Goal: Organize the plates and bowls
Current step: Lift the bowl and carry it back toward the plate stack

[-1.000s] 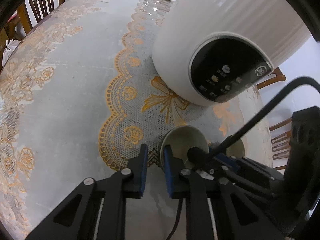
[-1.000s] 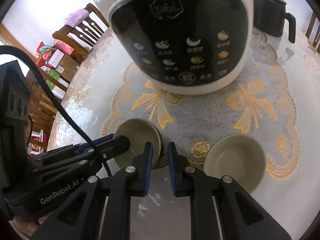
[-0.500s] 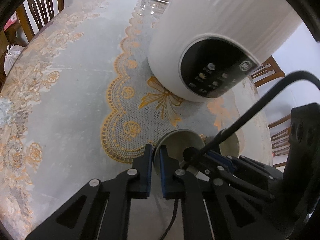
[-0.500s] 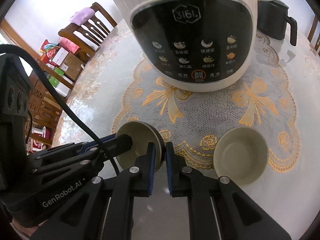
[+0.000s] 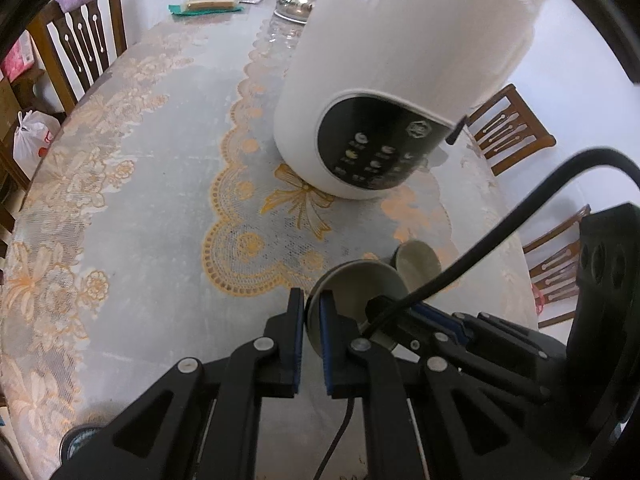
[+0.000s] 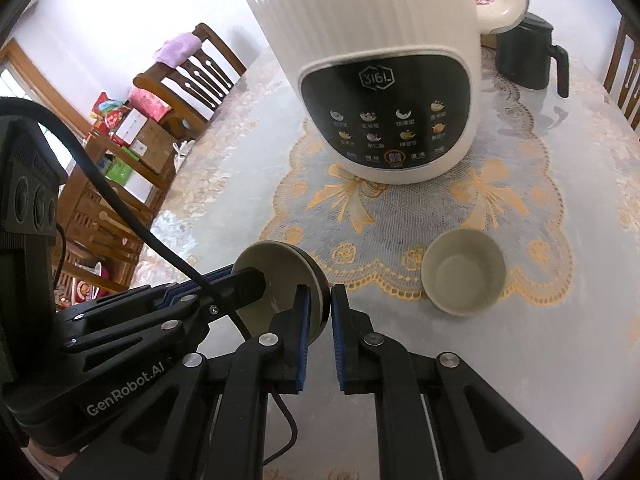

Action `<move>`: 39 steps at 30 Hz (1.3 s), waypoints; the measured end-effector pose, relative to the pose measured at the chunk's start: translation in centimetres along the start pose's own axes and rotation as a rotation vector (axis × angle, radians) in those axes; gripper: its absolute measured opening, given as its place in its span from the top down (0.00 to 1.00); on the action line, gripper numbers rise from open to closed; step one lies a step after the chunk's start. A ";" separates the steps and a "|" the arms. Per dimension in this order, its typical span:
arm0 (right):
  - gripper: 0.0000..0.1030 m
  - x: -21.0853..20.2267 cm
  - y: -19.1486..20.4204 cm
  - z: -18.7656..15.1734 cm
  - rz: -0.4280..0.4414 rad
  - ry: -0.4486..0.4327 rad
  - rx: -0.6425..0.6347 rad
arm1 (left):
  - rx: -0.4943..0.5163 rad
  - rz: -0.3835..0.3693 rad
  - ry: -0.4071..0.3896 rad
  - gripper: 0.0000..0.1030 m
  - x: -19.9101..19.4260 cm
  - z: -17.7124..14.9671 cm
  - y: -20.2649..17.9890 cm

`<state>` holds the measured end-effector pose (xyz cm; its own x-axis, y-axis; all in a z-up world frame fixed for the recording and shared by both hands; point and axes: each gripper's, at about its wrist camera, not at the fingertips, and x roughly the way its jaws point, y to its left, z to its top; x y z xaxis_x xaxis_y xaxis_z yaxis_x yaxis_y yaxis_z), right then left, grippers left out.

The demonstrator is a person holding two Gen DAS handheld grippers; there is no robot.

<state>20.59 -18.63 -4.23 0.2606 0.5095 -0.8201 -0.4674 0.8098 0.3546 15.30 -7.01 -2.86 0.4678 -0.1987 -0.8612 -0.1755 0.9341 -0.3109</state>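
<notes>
A beige bowl [image 6: 280, 268] hangs tilted above the lace tablecloth, held by both grippers. My right gripper [image 6: 320, 308] is shut on the bowl's near right rim. My left gripper [image 6: 236, 278] comes in from the left, one finger inside the bowl, and is shut on the opposite rim. In the left wrist view the same bowl [image 5: 356, 284] has its rim pinched in my left gripper [image 5: 310, 316], with my right gripper [image 5: 382, 312] reaching in from the right. A second beige bowl [image 6: 464, 276] [image 5: 420, 264] stands upright and empty on the doily.
A tall white appliance [image 6: 380, 80] with a black control panel stands on the doily just behind the bowls. A black jug [image 6: 524, 52] is at the back right, a steel kettle [image 5: 298, 0] further back. Wooden chairs [image 5: 84, 44] ring the round table [image 5: 140, 200].
Both grippers closed on the bowl's rim and lifted it off the tablecloth. The views have risen and pulled back, so the appliance and second bowl look smaller.
</notes>
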 end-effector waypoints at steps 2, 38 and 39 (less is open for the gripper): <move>0.87 -0.7 0.2 -0.6 -0.001 -0.005 0.003 | 0.002 -0.005 0.001 0.94 -0.5 -0.5 -0.2; 0.87 -9.5 1.3 -13.9 0.009 -0.077 0.191 | 0.201 -0.017 0.027 0.93 -7.5 -11.9 -5.2; 0.87 -9.6 1.2 -14.3 0.005 -0.079 0.199 | 0.207 -0.022 0.028 0.93 -7.5 -12.2 -5.3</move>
<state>5.41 -26.70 -2.31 0.3275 0.5283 -0.7834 -0.2944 0.8449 0.4466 2.13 -14.14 0.32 0.4445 -0.2257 -0.8669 0.0179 0.9698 -0.2433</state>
